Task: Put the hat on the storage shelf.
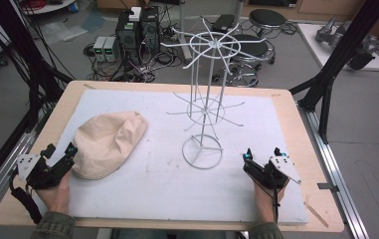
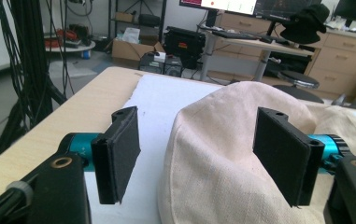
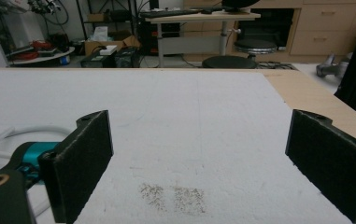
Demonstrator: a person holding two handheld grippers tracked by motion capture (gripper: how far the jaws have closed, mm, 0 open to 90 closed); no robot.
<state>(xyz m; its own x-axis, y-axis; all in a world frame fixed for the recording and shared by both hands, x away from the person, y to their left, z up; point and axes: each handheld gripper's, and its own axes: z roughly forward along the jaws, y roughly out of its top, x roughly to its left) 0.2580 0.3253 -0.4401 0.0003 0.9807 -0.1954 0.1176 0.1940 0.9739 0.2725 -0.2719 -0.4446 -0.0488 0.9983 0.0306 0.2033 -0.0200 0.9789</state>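
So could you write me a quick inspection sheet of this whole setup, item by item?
Surface: wooden table under a white mat, with a faint brown smudge.
Job's things: beige cap lying flat at the left; white wire rack upright mid-mat, its hooks bare.
Clutter: nothing seen on the mat.
Grippers: left claw open, straddling the cap's edge; right claw open over bare mat.
Cables: a black one trails from the left gripper; tangles on the floor.
Surroundings: stools, boxes of electronics, desks.
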